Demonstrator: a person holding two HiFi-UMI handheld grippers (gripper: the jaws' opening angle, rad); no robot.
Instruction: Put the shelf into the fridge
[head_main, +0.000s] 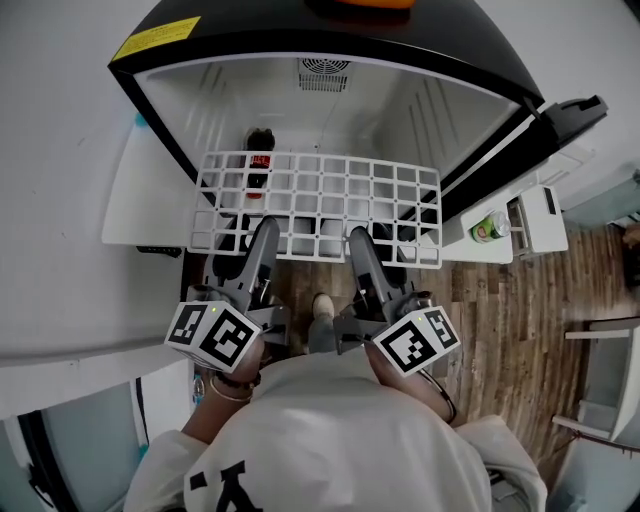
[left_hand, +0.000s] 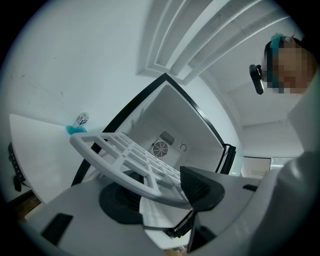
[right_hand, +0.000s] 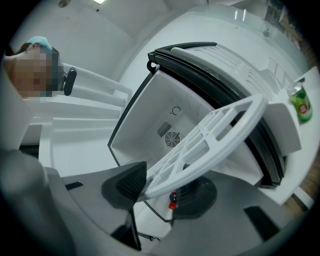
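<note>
Nothing legible. Yellow label (head_main: 155, 38) at fridge (head_main: 470, 55) top corner, print too small; red bottle label (head_main: 260, 162) inside fridge, unreadable.

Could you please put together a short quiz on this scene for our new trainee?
1. True or false: only the left tongs grip the white shelf, while the right tongs hang free.
2. What stands inside the open fridge, seen beyond the shelf? A) a dark bottle with a red label B) a milk carton C) a bowl
3. Fill in: the green can sits in the fridge's ____.

Key: 1 false, both tongs are shut on the shelf's near edge. 2 A. 3 door.
</note>
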